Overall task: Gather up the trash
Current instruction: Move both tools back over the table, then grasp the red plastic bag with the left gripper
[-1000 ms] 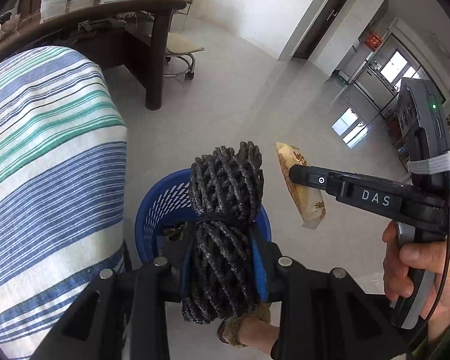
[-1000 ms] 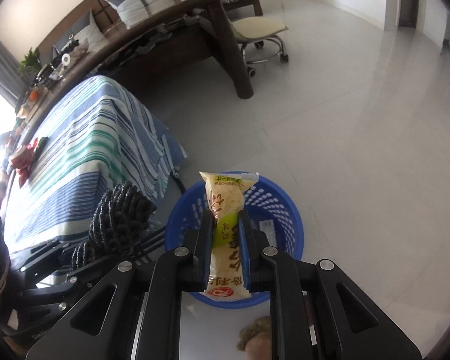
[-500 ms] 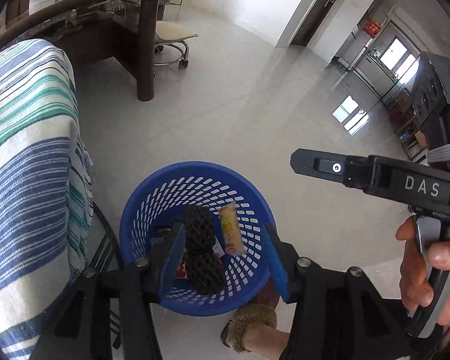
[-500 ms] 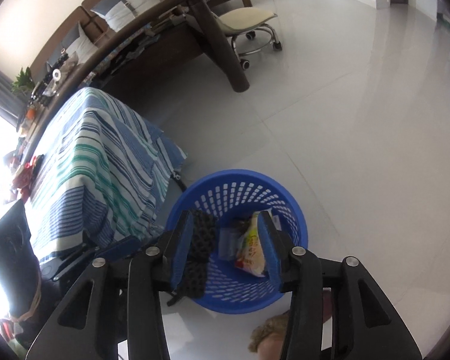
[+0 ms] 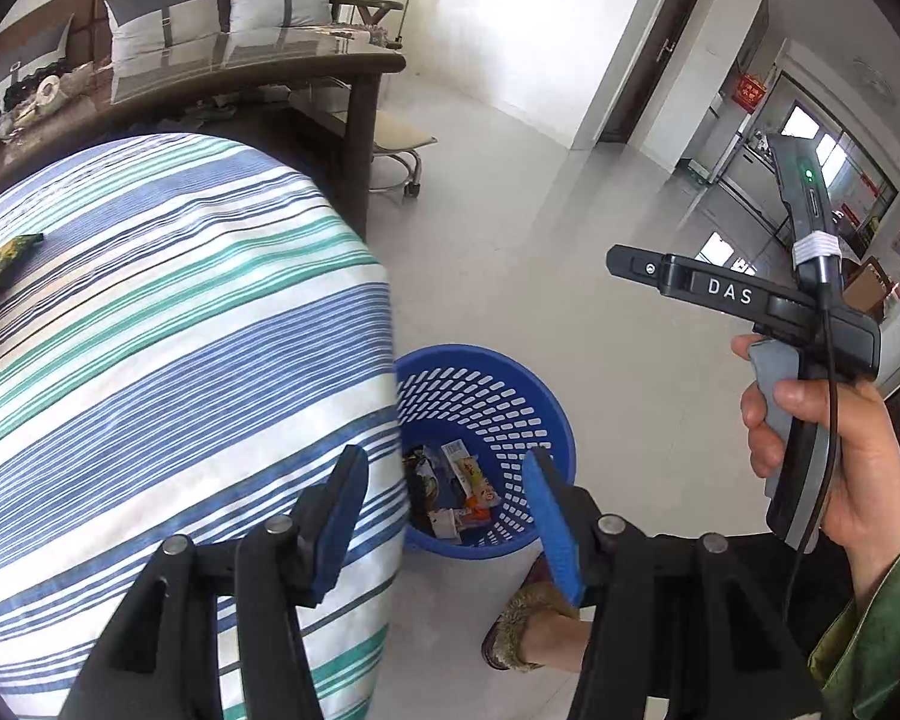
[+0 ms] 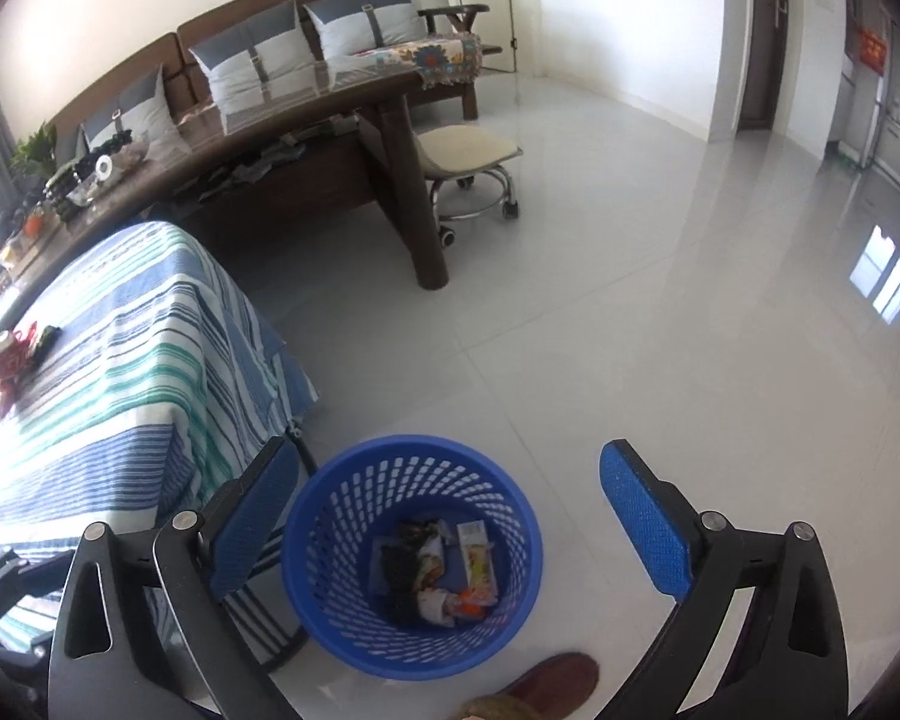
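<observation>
At the far left, a table covered with a blue, green and white striped cloth [image 6: 138,372] stands on the pale tiled floor. On the cloth, near its far edge, some red and green wrappers [image 6: 12,354] lie uncollected. Behind this table there is a long dark wooden table [image 6: 282,138], a wooden sofa with grey and white cushions [image 6: 252,63], and a small stool on wheels [image 6: 471,150].

The left gripper [image 5: 444,501] points down over the edge of the striped cloth. Its jaws are opening and nothing is between the blue pads; it is released and holds nothing. Through the gap one sees part of the blue plastic basket [image 5: 528,396].

The basket [image 6: 411,648] stands on the floor just beside the hanging cloth. The trash lies at its bottom: a dark netted bundle [image 6: 399,570], a yellow snack packet [image 6: 477,564] and some other crumpled wrappers [image 6: 435,594].

The right gripper [image 6: 450,510] hangs above the basket, with its jaws opening very wide, one pad on each side of the basket rim in the right wrist view. It is empty too. In the left wrist view, the person's right hand [image 5: 822,438] clasps the grey handle of this gripper, and a green sleeve shows at the wrist. A foot in a brown slipper [image 6: 546,684] stands on the floor close to the basket.
</observation>
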